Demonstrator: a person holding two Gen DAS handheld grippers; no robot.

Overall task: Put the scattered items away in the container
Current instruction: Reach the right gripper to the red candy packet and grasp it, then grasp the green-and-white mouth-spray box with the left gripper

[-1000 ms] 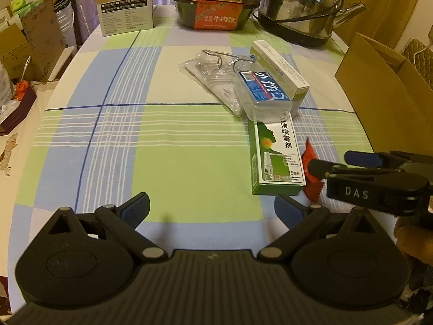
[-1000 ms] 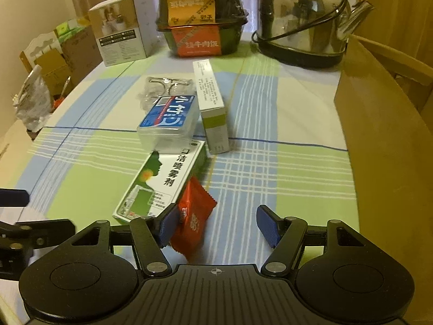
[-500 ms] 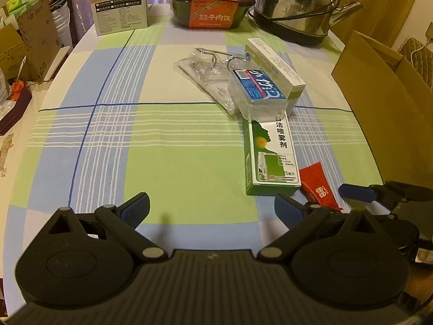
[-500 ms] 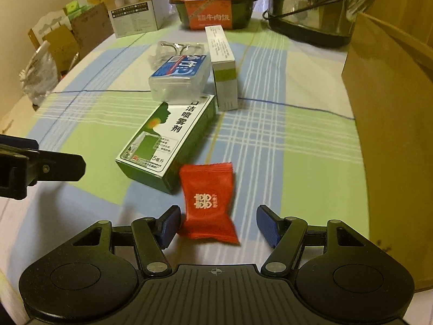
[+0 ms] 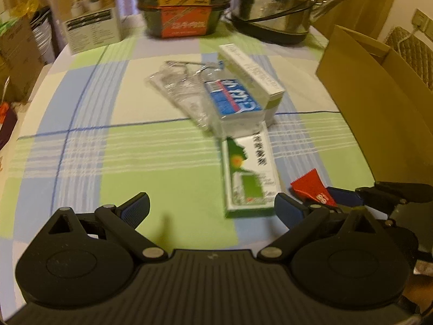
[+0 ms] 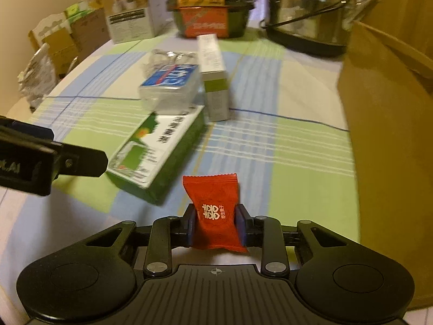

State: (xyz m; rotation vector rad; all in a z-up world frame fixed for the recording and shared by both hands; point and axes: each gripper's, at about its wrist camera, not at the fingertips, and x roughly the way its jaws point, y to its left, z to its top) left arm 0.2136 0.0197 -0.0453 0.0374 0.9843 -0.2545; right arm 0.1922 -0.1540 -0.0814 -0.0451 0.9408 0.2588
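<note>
Right wrist view: the right gripper (image 6: 215, 226) is clamped on a red sweet packet (image 6: 213, 211), pinched between both pads just above the checked tablecloth (image 6: 284, 146), close to the green and white box (image 6: 159, 149). The brown cardboard box (image 6: 389, 140) stands to its right. In the left wrist view, the left gripper (image 5: 212, 207) hangs with its fingers spread wide, holding nothing.

Two low, forward-facing wrist views close over the checked tablecloth (image 5: 113, 162), sharing the green box (image 6: 159, 151).
</note>
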